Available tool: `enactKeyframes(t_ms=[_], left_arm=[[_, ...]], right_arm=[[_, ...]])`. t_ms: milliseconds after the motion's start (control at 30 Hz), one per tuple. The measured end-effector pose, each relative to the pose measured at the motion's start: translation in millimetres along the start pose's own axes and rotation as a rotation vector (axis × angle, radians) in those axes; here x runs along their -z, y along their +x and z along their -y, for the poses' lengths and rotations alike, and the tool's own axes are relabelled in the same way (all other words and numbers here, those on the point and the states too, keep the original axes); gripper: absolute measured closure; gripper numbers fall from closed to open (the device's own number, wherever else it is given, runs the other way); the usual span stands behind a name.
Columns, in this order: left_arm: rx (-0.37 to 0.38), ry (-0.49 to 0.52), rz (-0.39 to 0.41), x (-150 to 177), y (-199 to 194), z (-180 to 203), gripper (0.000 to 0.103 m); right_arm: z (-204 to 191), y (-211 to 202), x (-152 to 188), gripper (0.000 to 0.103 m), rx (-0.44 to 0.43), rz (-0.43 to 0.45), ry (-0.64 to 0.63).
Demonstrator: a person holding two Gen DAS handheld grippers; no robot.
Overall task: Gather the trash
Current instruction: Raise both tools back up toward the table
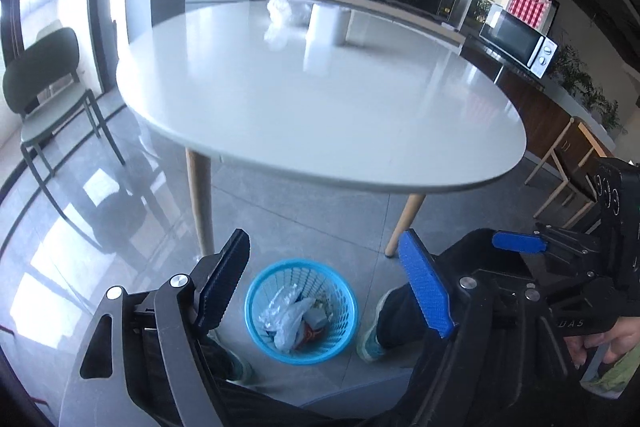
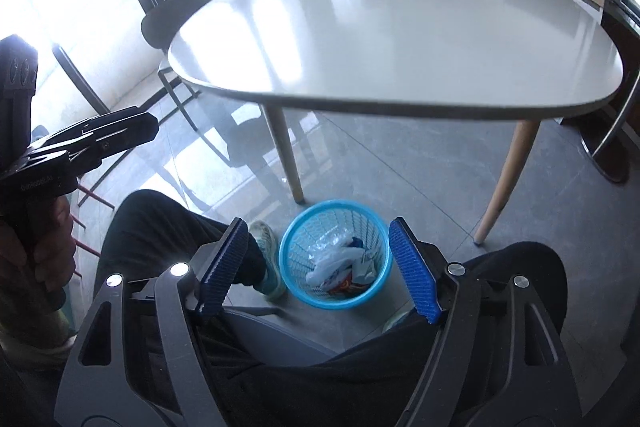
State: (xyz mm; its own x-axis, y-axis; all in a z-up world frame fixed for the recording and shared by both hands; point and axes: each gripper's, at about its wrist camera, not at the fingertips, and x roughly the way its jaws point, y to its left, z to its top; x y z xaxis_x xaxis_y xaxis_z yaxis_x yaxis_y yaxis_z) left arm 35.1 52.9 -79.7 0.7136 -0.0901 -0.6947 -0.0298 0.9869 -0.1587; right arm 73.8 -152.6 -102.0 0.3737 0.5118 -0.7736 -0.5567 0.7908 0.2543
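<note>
Both sets of fingers apart, empty, above blue basket [image 1: 301,311]; reach far across bench [image 1: 320,99] to crumpled plastic [image 1: 280,15]; clamp loose folds, avoid white canister [image 1: 328,23].

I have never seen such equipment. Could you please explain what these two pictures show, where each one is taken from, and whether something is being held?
There is no robot here. A seated person holds a hand tool in each hand, and each tool has a two-finger gripper with a wide-angle camera looking forward along its fingers. One picture comes from the left gripper, the other from the right gripper. Each view also catches the other tool at its edge.

Both grippers are open and hold nothing. Below them, on the floor between the person's feet, stands a blue basket that already contains plastic bags and wrappers.

On the white table, at its far side, are a crumpled clear plastic bag and a white cylindrical container.
</note>
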Motion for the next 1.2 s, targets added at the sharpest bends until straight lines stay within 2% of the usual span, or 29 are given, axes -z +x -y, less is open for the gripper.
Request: enactKeyframes(t_ms=[300, 433, 600, 767, 967, 1200], left_arm=[[-0.023, 0.035, 0.114, -37, -20, 3, 0.021], [-0.032, 0.021, 0.165, -57, -24, -1, 0.015], [-0.04, 0.013, 0.191, -79, -17, -7, 0.01], [-0.053, 0.005, 0.195, -102, 1, -15, 0.01], [-0.079, -0.006, 0.187, -137, 21, -31, 0.01], [-0.091, -0.029, 0.183, -190, 36, -49, 0.01]], right_arm=[[-4, -39, -44, 0.03, -0.005, 0.143, -0.015], [-3, -49, -74, 0.027, -0.008, 0.211, -0.004], [7, -49, -115, 0.025, 0.002, 0.266, 0.016], [16, -36, -158, 0.024, 0.021, 0.279, 0.024], [33, -8, -201, 0.024, 0.042, 0.254, 0.041], [29, 23, -244, 0.024, 0.04, 0.218, -0.049]])
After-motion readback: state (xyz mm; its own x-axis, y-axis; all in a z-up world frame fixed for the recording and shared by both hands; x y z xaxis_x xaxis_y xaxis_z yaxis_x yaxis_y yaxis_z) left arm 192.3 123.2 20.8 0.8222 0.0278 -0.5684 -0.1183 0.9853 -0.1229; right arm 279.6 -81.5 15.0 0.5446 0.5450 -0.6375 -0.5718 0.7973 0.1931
